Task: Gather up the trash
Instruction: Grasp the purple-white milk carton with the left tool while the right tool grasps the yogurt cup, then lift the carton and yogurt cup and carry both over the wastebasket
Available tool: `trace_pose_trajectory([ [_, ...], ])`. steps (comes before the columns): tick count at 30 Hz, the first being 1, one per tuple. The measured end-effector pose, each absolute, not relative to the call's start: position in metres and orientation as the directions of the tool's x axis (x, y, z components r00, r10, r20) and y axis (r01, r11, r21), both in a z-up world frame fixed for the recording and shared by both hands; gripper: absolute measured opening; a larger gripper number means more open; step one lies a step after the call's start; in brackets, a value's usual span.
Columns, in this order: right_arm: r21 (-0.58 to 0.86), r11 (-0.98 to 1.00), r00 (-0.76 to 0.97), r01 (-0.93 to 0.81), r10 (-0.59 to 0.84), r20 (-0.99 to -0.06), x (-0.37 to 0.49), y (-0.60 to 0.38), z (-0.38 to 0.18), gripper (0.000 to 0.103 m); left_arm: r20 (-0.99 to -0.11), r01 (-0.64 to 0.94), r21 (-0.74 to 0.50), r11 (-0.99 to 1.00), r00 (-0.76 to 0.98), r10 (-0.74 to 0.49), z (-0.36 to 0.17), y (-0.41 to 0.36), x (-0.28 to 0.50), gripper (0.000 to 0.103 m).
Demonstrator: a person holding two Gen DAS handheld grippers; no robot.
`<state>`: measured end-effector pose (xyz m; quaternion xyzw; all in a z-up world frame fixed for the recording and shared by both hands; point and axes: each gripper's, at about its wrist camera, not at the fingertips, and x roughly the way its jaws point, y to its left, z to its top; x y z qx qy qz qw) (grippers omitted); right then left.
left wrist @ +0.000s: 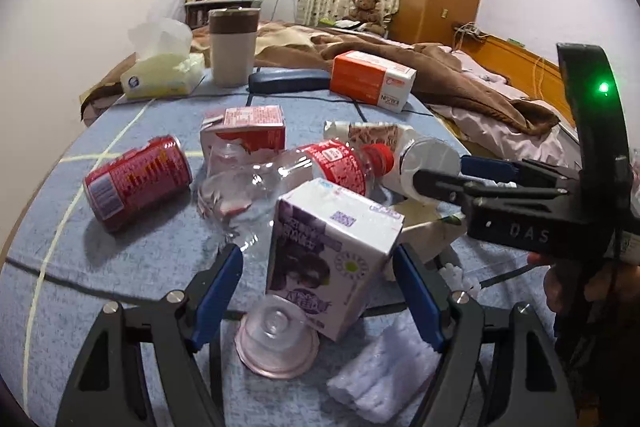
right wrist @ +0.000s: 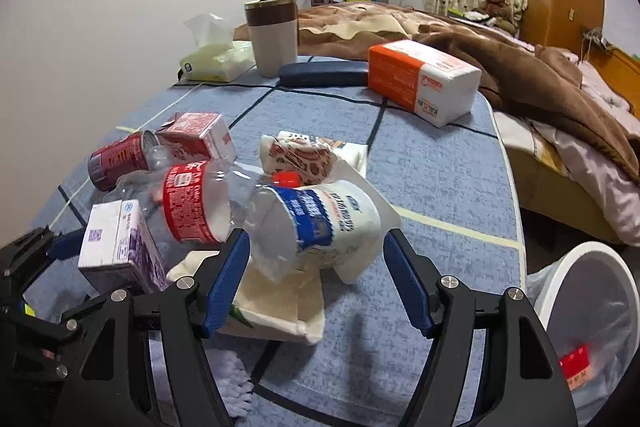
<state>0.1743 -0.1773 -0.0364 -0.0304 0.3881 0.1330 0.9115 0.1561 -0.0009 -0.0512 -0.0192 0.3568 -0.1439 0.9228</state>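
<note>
blue checked table (left wrist: 120,259) is cluttered; left gripper (left wrist: 320,287) is spread wide around purple carton (left wrist: 332,243), right gripper (right wrist: 316,271) wide around white cup (right wrist: 320,227); either may be tipped or knocked into clear bottle (left wrist: 288,171).

purple carton (left wrist: 328,259) upright, red can (left wrist: 138,181) toppled

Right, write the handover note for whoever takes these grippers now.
Left gripper: open, fingers either side of the purple carton, not clamped.
Right gripper: open around the white yogurt cup, not gripping.
Still on the table: red can, clear bottle, red carton, small plastic cup.
Bin at the right, some trash already inside.
Left: close, carry, drop, repeat.
</note>
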Motion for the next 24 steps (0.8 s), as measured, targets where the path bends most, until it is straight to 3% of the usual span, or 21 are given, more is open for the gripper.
trace_pose_trajectory([
  [9,0.007,0.967,0.636,-0.254,0.173,-0.752,0.192,-0.157,-0.042,0.075,-0.653,0.265,-0.196,0.944,0.683,-0.327,-0.054,0.000,0.172,0.079],
  [16,0.046,0.968,0.640,-0.245,0.198,-0.742,0.193,-0.171,-0.050,0.075,-0.654,0.250,-0.213,0.945,0.681,-0.328,-0.056,0.000,0.173,0.064],
  [19,0.076,0.970,0.662,-0.230,0.213,-0.719,0.191,-0.178,-0.049,0.075,-0.650,0.235,-0.208,0.949,0.692,-0.314,-0.055,-0.001,0.171,0.064],
  [24,0.091,0.973,0.696,-0.212,0.216,-0.685,0.190,-0.186,-0.046,0.060,-0.644,0.213,-0.198,0.957,0.707,-0.291,-0.055,0.000,0.171,0.064],
])
